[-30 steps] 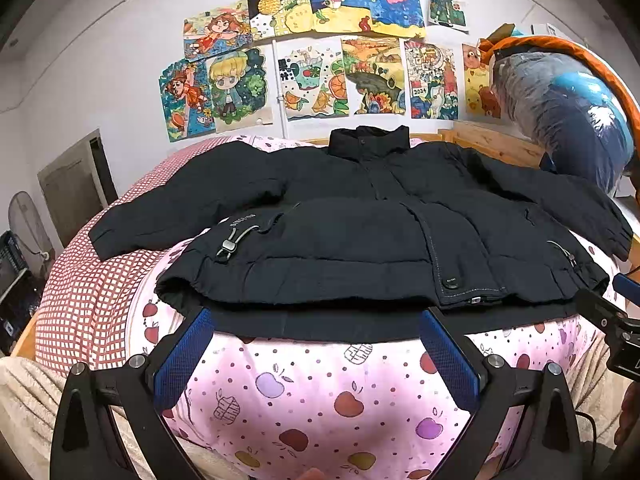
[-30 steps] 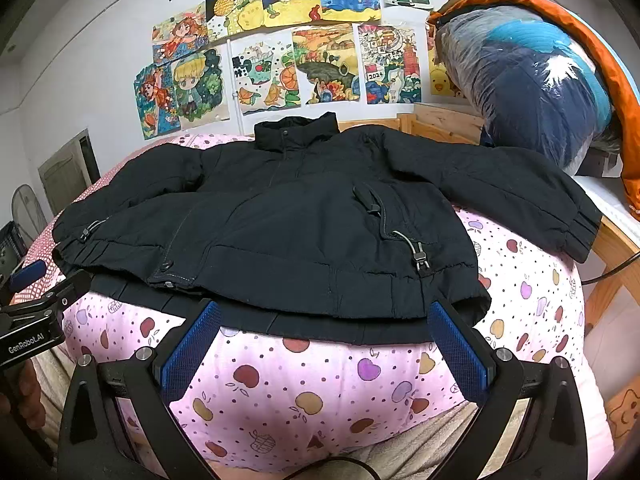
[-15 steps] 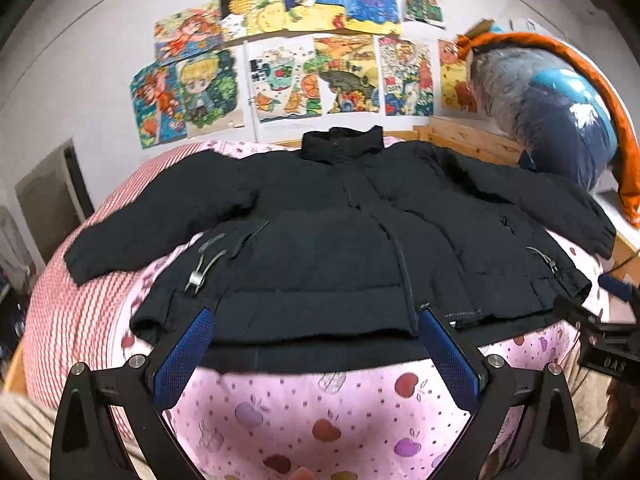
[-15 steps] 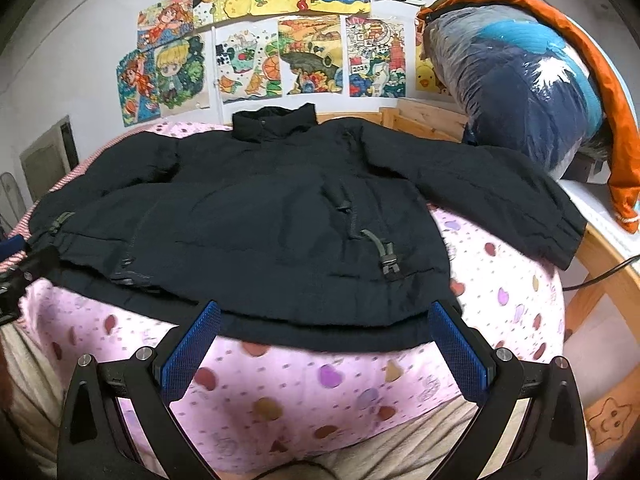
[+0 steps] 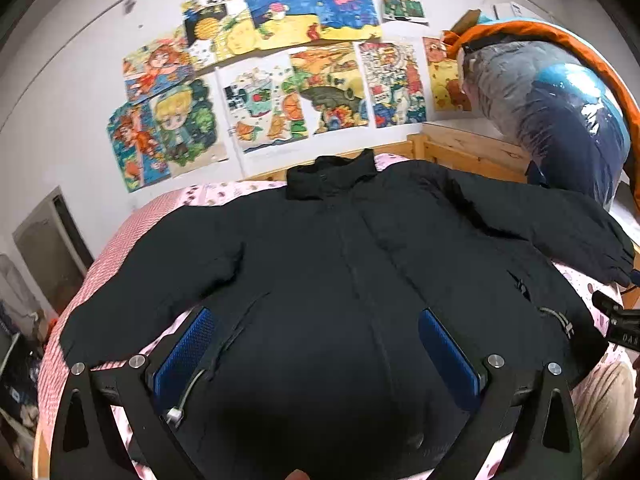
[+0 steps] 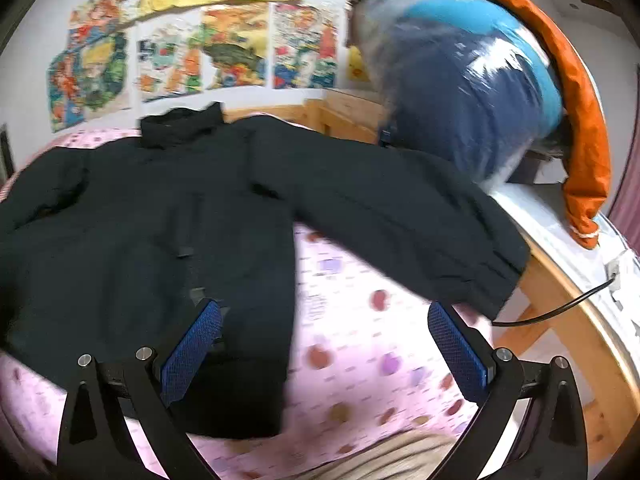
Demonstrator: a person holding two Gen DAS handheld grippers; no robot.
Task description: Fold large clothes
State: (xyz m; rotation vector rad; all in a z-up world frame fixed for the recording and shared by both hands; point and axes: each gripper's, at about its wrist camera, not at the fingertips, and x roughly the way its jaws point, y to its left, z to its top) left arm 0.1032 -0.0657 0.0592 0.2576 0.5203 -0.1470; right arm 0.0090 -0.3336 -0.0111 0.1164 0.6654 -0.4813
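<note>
Black jacket on pink bedspread

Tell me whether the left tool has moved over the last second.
Yes. The left tool has come forward over the black jacket: its fingers now sit over the jacket's body, where before they were short of the hem, over the pink sheet.

The jacket lies spread on the bed, collar toward the drawings on the wall behind; bagged bedding sits at right.
</note>
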